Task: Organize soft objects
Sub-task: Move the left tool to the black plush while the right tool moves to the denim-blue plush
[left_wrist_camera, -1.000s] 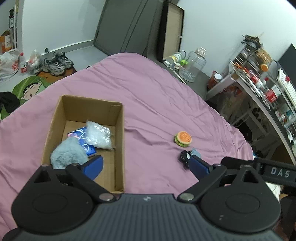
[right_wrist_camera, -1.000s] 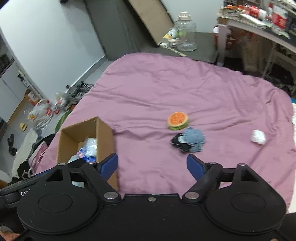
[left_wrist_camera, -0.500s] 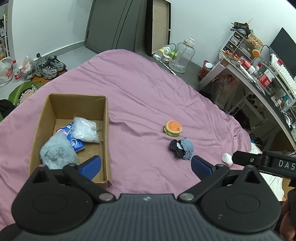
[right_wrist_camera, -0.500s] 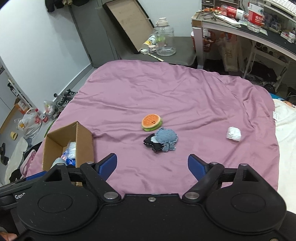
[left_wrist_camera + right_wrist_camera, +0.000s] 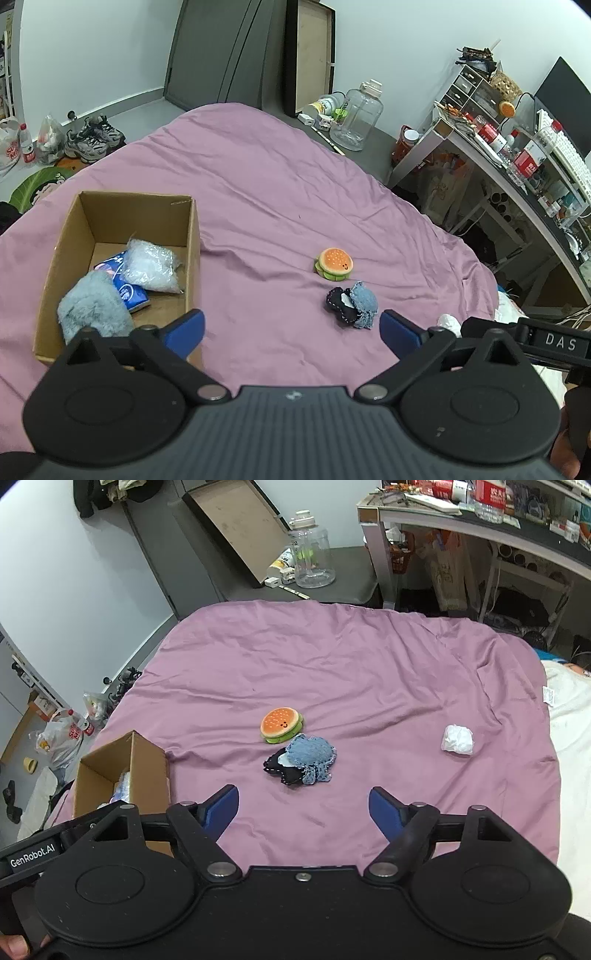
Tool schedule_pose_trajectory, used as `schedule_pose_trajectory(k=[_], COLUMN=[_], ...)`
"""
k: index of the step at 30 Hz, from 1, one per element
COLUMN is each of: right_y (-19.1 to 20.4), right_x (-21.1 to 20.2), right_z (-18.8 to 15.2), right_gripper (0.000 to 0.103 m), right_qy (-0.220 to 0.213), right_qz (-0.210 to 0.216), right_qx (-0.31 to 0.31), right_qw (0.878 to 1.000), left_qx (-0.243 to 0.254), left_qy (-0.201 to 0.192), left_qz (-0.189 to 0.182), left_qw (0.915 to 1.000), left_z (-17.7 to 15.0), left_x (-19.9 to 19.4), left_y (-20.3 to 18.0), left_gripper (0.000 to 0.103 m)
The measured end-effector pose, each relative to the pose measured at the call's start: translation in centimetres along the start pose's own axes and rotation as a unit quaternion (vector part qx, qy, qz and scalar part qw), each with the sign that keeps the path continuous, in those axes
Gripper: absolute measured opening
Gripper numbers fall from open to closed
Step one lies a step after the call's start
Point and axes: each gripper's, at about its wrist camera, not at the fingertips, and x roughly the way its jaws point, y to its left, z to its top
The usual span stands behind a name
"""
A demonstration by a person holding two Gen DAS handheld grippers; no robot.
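Observation:
A cardboard box (image 5: 192,236) (image 5: 147,760) sits on the purple bed sheet (image 5: 280,206) (image 5: 332,664). It holds a grey fluffy item (image 5: 92,306), a blue packet (image 5: 127,291) and a clear bag of white stuff (image 5: 151,266). A burger plush (image 5: 334,262) (image 5: 281,723), a blue-and-black fabric item (image 5: 352,306) (image 5: 304,762) and a white wad (image 5: 448,321) (image 5: 458,739) lie on the sheet. My left gripper (image 5: 291,328) is open and empty, above the sheet between box and plush. My right gripper (image 5: 303,808) is open and empty, just short of the fabric item.
A desk with bottles and clutter (image 5: 517,147) (image 5: 480,513) stands to the right of the bed. A big clear jar (image 5: 356,114) (image 5: 310,554) stands on the floor beyond the bed. Shoes and bags (image 5: 92,140) lie on the floor at left. A white pillow (image 5: 572,738) borders the sheet's right edge.
Both grippers have pulled back and up from the bed, so the box and the loose items sit farther off. Both stay open and empty. Nothing on the bed has moved.

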Motion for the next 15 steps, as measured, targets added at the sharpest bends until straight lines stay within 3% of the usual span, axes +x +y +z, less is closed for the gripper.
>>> schedule_pose_trajectory(k=[4,15], right_y=[-1.0,-4.0], right_x=[1.0,5.0], right_z=[0.2,0.7], right_gripper=[0.073,0.063], right_qy=[0.002,0.020], right_qz=[0.007,0.051], right_qx=[0.005,0.042], right_qw=[1.000,0.998], left_qx=[0.002,-0.011], left_qy=[-0.001,0.021], left_qz=[0.002,-0.009], left_qw=[1.0000,0.9997], left_z=[0.1,-0.2], left_x=[0.8,4.7], left_y=[-0.6,-1.9], left_gripper=[0.098,0.073])
